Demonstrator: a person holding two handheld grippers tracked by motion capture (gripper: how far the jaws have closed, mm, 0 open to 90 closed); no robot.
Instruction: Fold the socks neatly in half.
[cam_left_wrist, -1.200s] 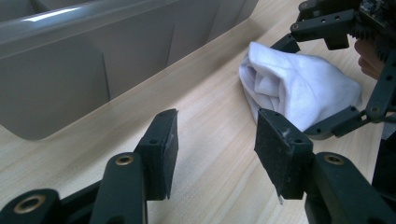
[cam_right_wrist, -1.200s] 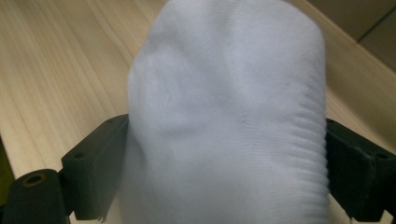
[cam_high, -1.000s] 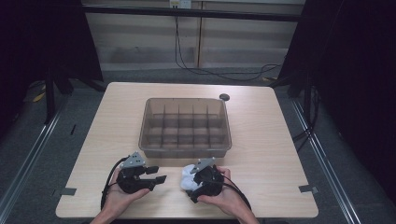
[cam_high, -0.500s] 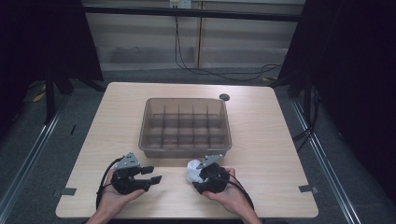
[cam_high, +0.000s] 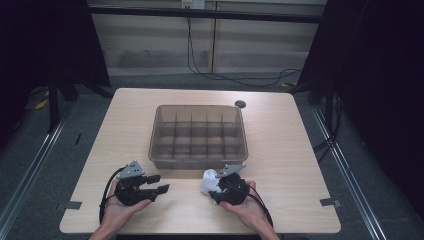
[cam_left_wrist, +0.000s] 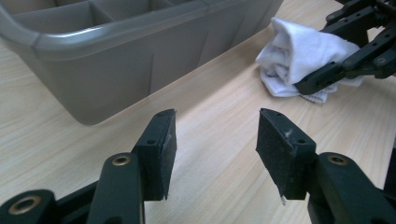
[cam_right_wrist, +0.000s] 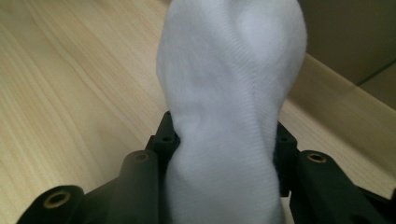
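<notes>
The right gripper (cam_high: 214, 188) has just been closing; its fingers (cam_right_wrist: 164, 135), mostly hidden, clamp the white bundled cloth (cam_right_wrist: 231, 107) by the grey compartmented plastic bin (cam_high: 198, 136). The left gripper (cam_left_wrist: 215, 140) hovers, fingers apart, above the light wooden tabletop (cam_high: 280, 150).

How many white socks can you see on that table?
1. The bunched white cloth sock lies on the light wooden table in front of the grey plastic divided bin, between the jaws of the right gripper. More may be hidden.
</notes>
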